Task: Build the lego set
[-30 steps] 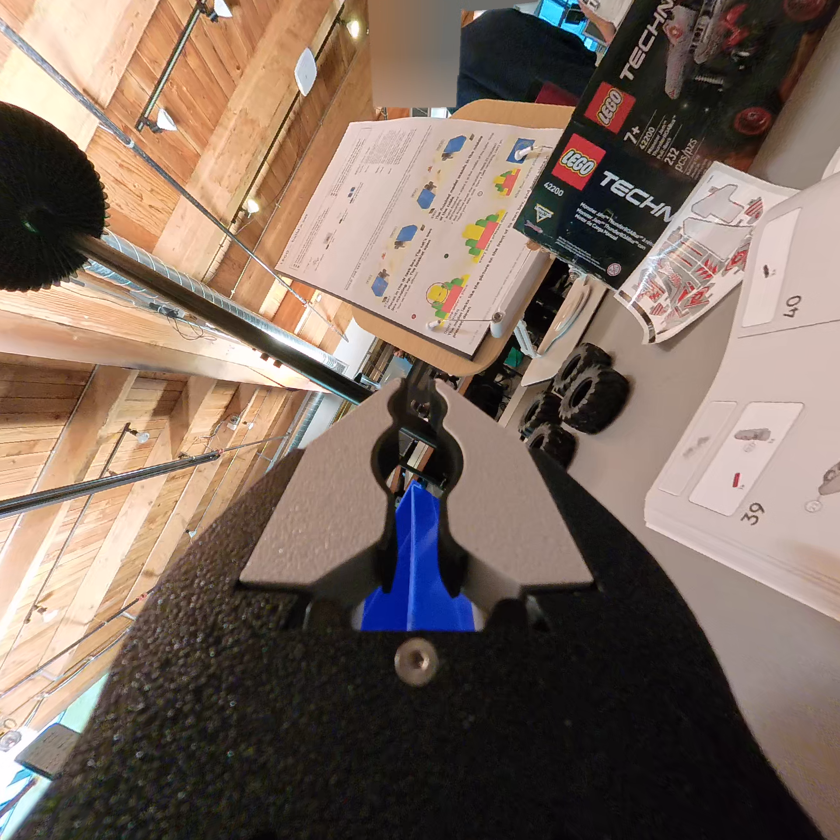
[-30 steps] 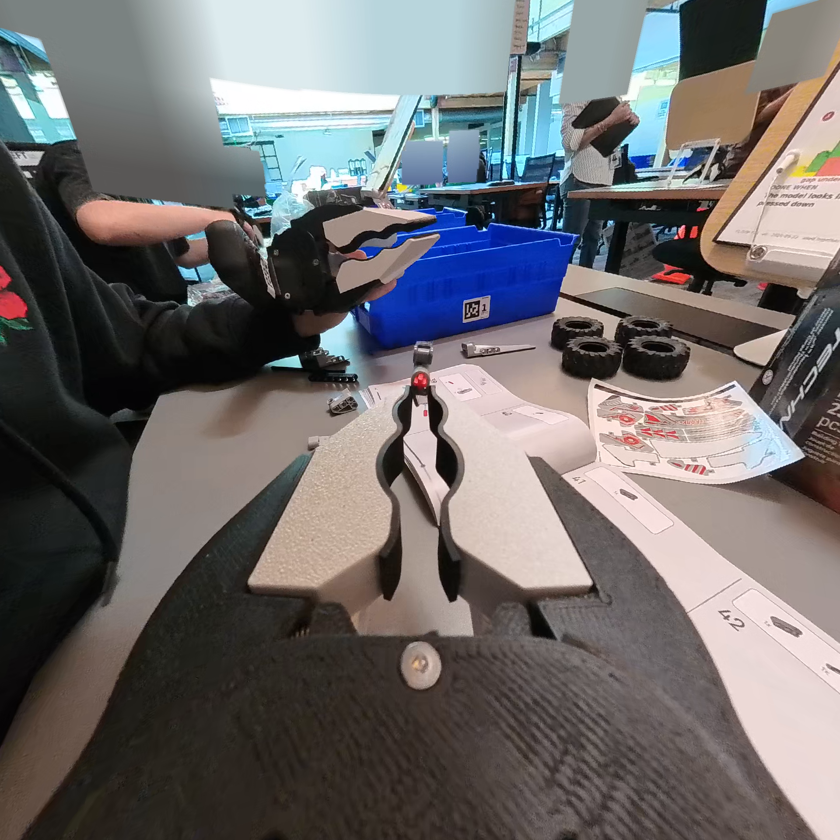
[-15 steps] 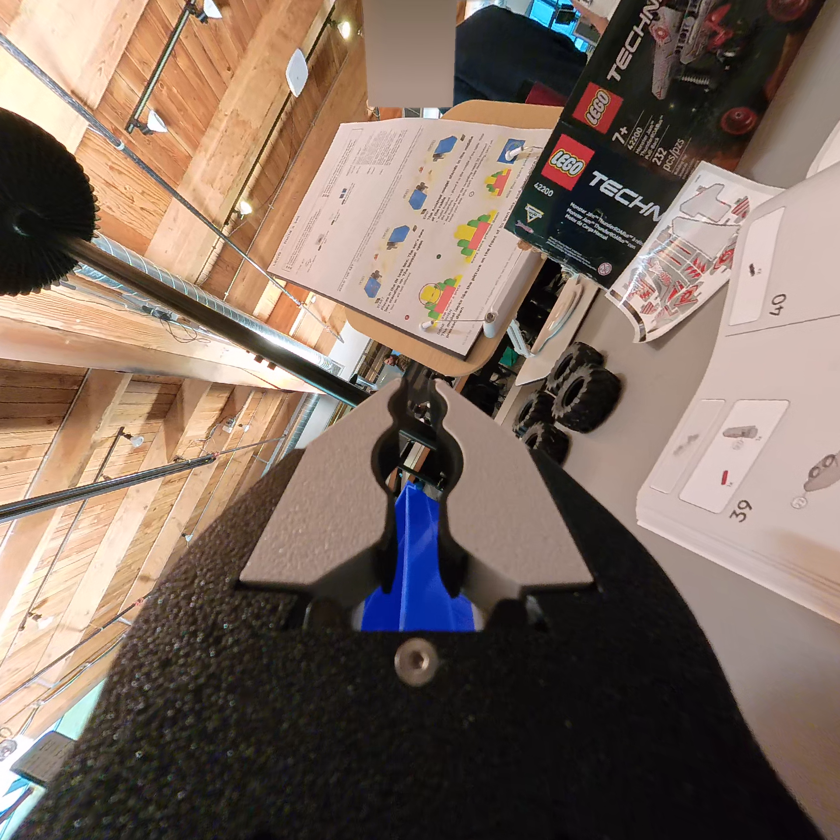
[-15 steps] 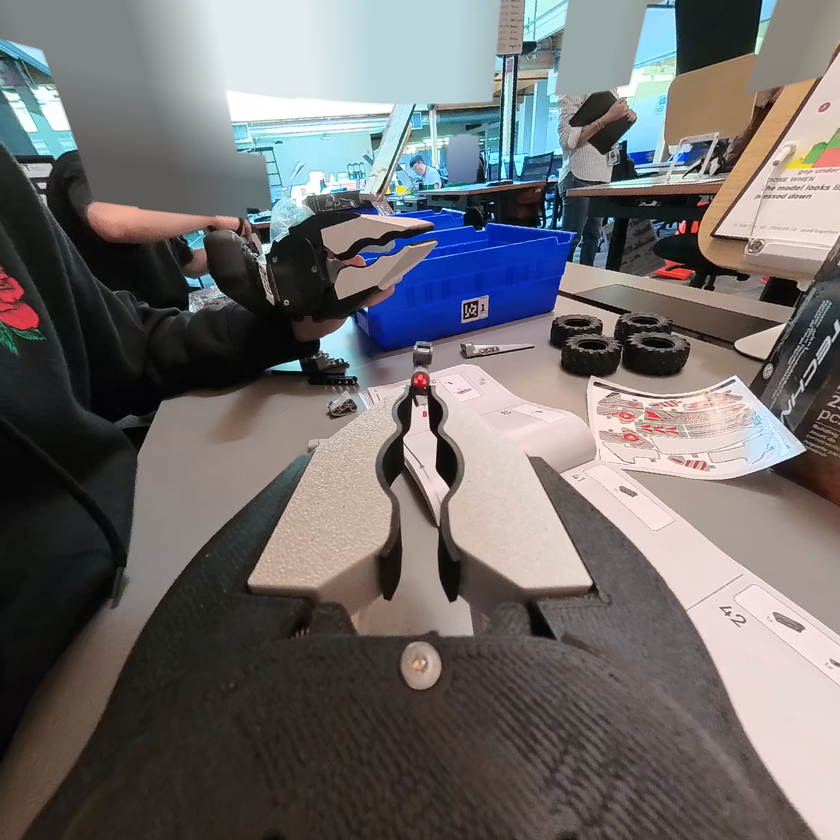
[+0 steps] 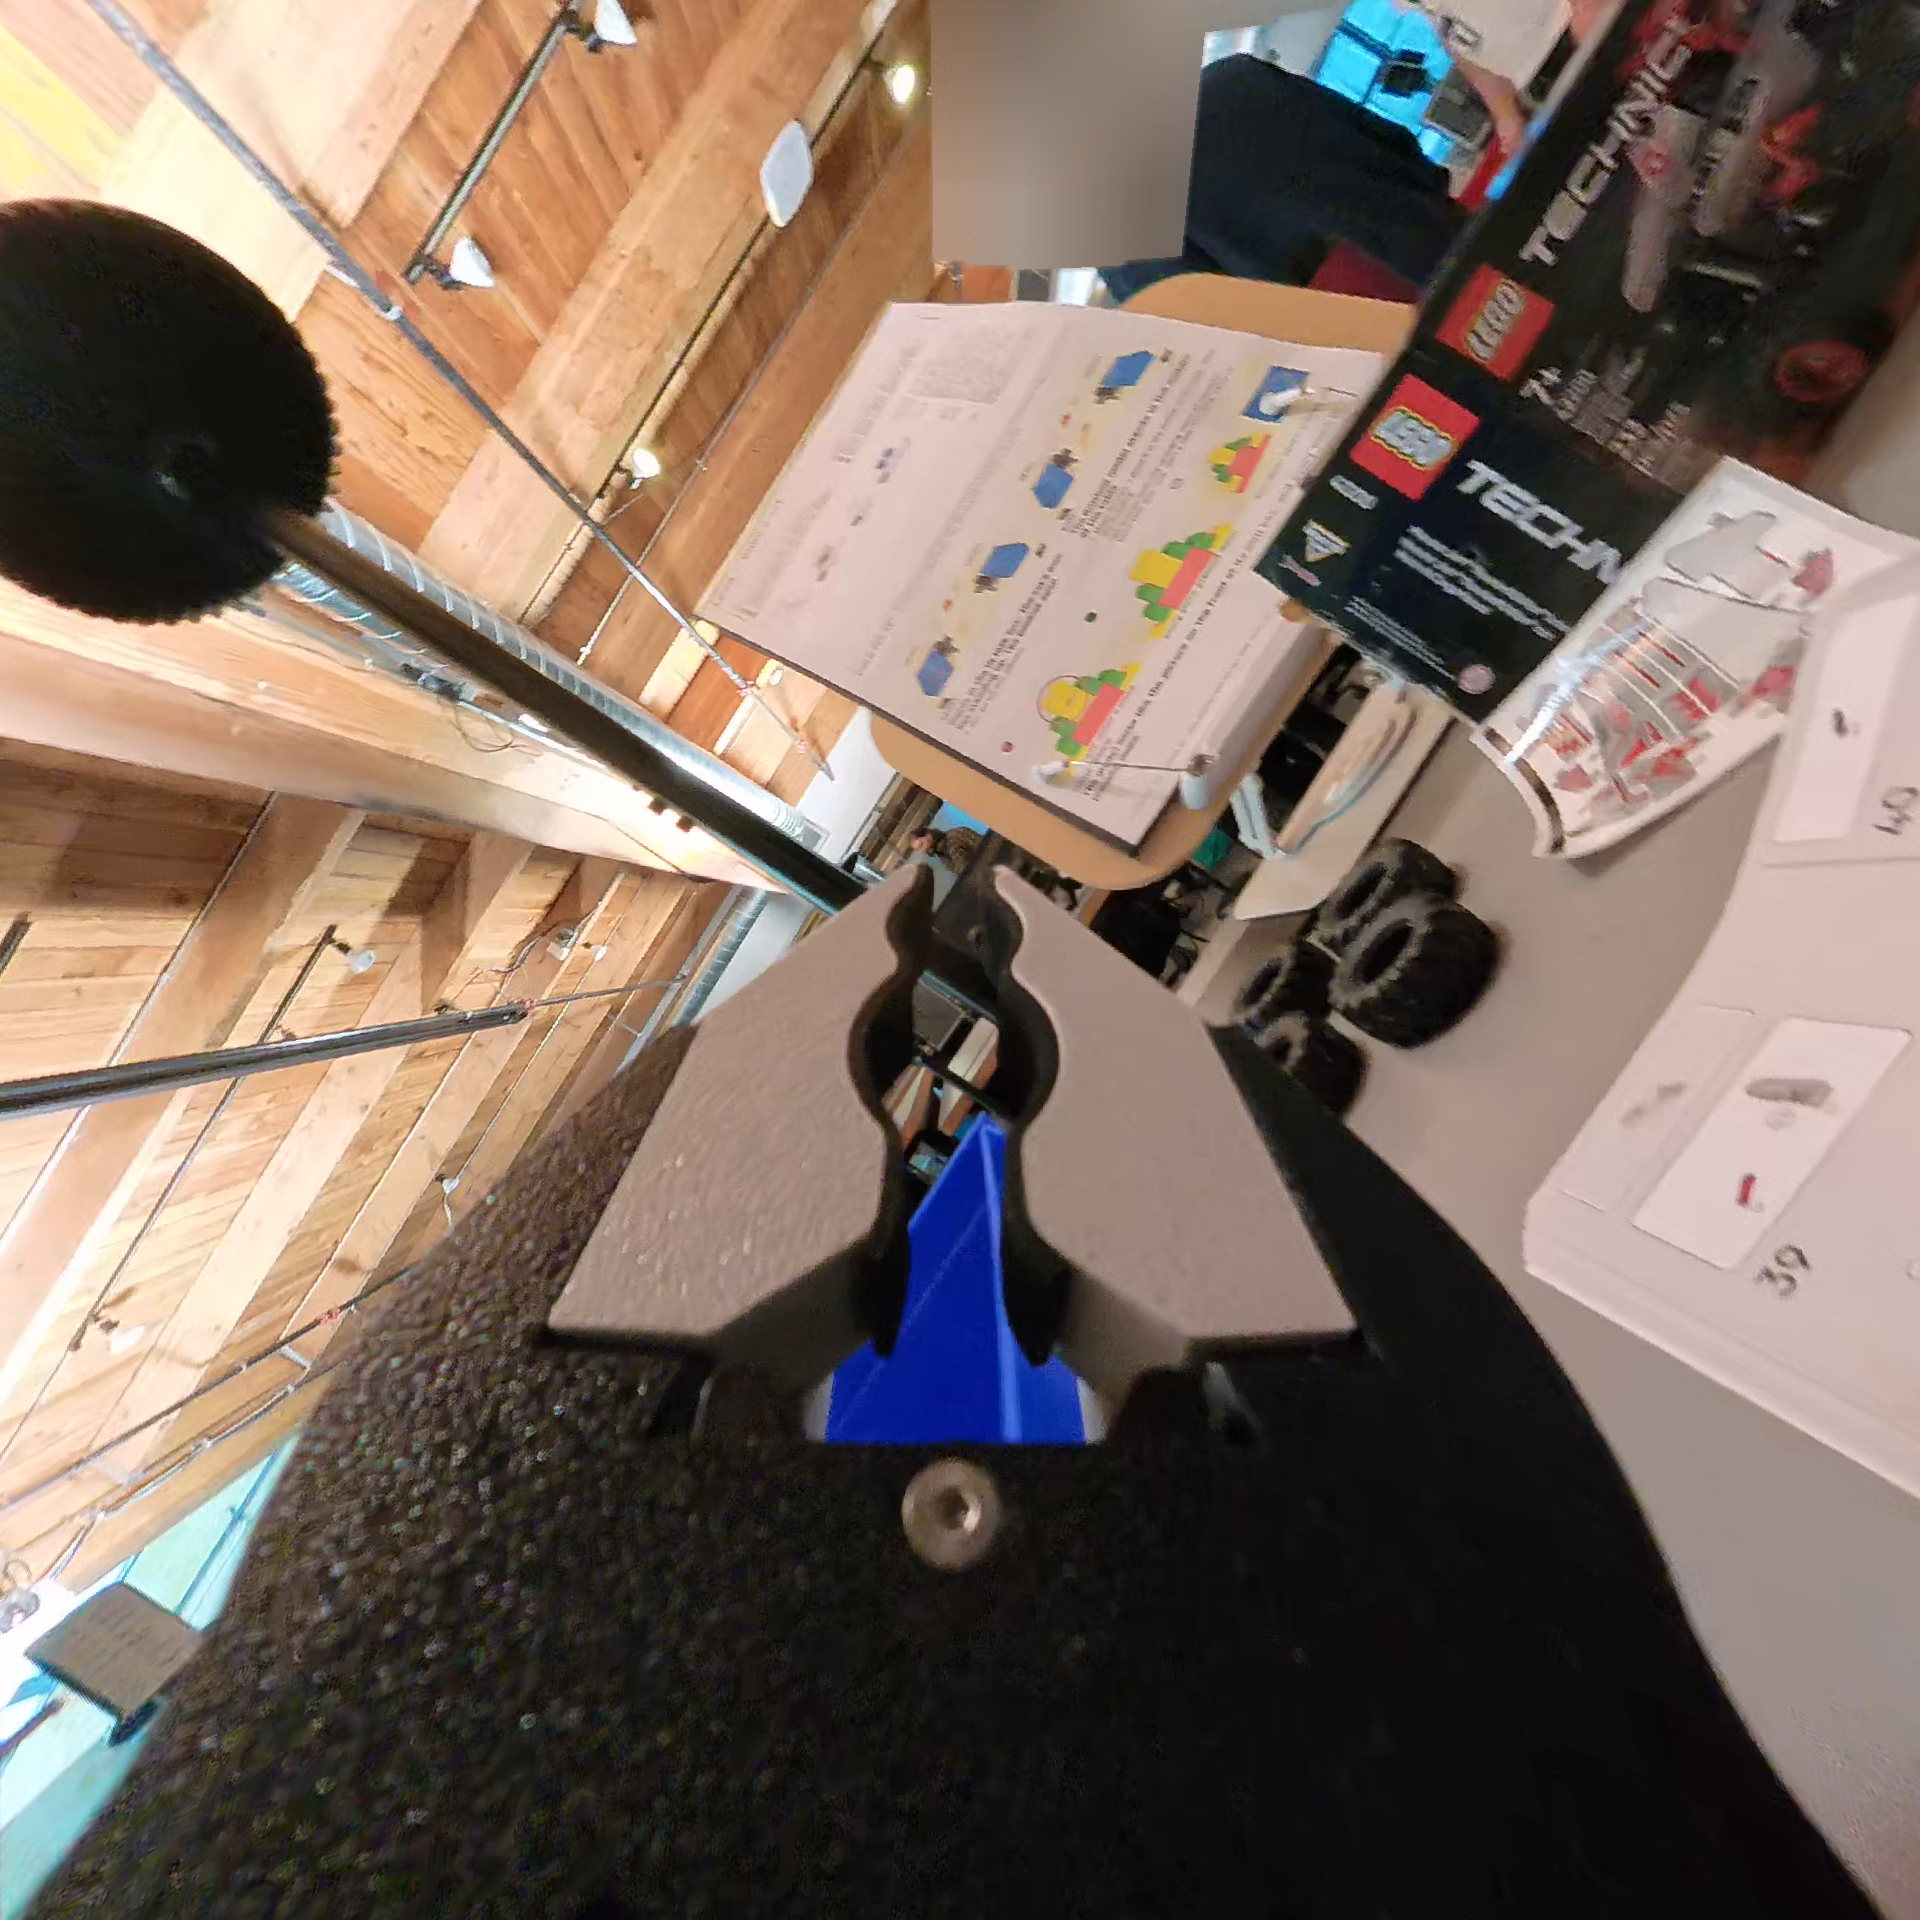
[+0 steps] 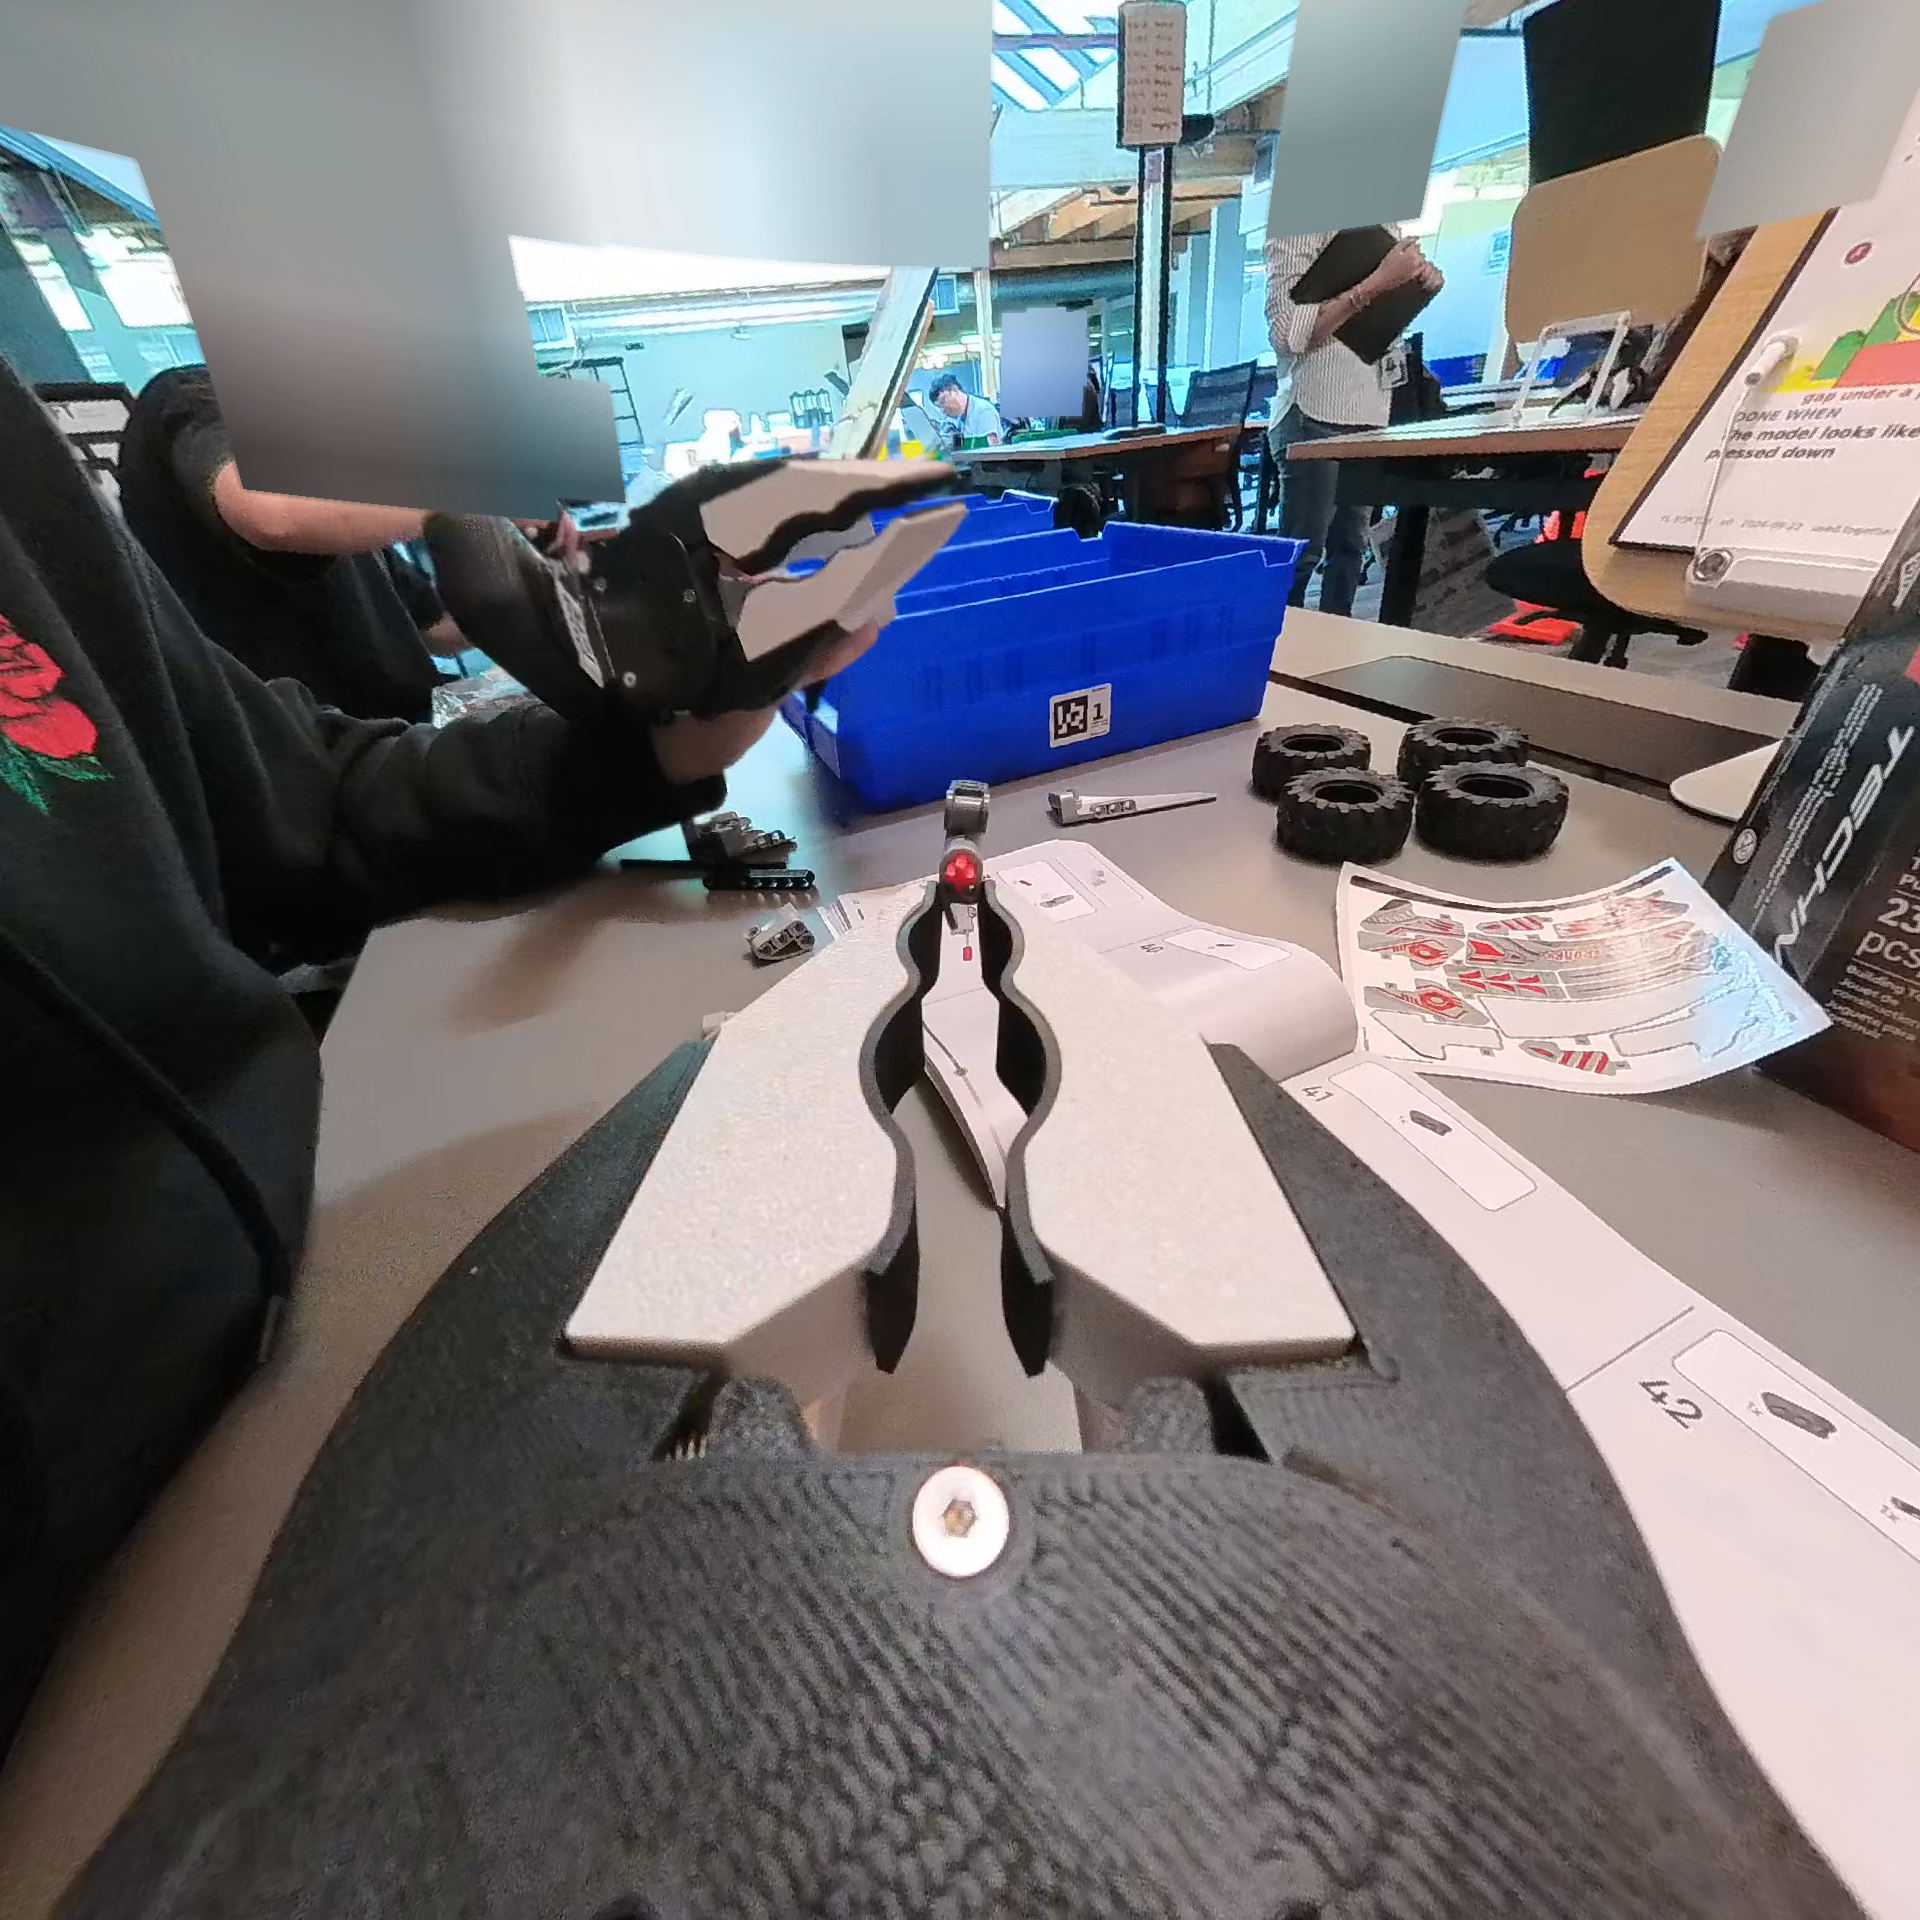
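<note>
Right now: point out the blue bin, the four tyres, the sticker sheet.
blue bin (image 6: 1039, 665), right wrist view, on its front wall.
tyres (image 6: 1491, 810), right wrist view, on the near right tyre's tread.
sticker sheet (image 6: 1558, 966), right wrist view, on the sheet's middle.

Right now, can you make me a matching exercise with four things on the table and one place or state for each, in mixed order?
Things:
1. tyres
2. blue bin
3. sticker sheet
4. red pin

Places or states:
A. held at the right hand-held gripper's tips
B. flat beside the box
C. behind the left hand-held gripper
D. grouped in four

Pairs: 1-D, 2-C, 3-B, 4-A
</note>
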The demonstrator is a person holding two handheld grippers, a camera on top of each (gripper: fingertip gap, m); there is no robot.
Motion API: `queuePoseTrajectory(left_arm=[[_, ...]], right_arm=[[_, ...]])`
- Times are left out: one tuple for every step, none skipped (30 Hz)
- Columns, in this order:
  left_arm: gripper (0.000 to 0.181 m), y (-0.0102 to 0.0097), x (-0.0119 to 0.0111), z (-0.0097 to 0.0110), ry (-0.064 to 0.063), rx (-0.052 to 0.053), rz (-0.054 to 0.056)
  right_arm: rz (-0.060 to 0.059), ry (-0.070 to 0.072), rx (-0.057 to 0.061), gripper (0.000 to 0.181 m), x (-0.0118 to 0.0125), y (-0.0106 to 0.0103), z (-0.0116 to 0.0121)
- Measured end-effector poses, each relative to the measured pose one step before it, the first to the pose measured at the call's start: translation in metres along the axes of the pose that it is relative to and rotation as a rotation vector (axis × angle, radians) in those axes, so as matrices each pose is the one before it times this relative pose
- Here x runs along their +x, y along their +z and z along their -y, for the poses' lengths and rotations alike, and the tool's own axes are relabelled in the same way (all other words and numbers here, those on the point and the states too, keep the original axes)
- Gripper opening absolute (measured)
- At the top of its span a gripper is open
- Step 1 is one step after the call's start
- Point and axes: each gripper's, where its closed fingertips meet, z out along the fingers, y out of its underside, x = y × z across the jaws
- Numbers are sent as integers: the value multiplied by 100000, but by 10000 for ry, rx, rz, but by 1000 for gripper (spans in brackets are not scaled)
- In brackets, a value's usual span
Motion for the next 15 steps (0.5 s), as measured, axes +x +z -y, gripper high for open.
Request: queuePoseTrajectory(left_arm=[[5,-166,-944,147,-111,-35,278],[5,-178,-1356,-4,-235,-101,363],[4,-170,-1695,-256,-364,-217,347],[3,-139,-2251,-624,-505,-367,473],[4,-40,-2502,-998,-626,-531,447],[4,114,-2393,-1330,-743,-665,266],[4,274,-2176,-1467,-793,-719,81],[4,398,-1824,-1320,-790,-683,-167],[5,560,-1214,-1169,-696,-661,-514],[7,627,-738,-1177,-532,-777,-716],[11,650,-276,-1265,-330,-931,-912],[17,662,-123,-1310,-186,-1048,-887],[19,624,25,-1365,3,-1115,-886],[19,636,195,-1463,194,-1193,-869],[21,679,-143,-1412,155,-1174,-420]], right_arm=[[24,27,-26,5,-7,26,-31],[21,18,-36,5,-4,40,-46],[25,1,-37,5,-15,52,-49],[8,-9,-36,5,-6,45,-39],[2,-8,-40,5,-8,44,-45],[-5,-16,-16,5,14,30,-22],[-16,-4,-1,5,58,25,3],[3,-8,10,5,35,42,28],[26,7,-16,5,7,43,-17],[31,-9,-19,5,-16,64,-23],[26,-50,-10,5,-44,49,-7],[12,-113,28,5,-43,65,41],[6,-119,18,5,-48,80,36],[55,-91,-44,5,-100,133,-56],[109,-36,-148,5,-155,180,-183]])
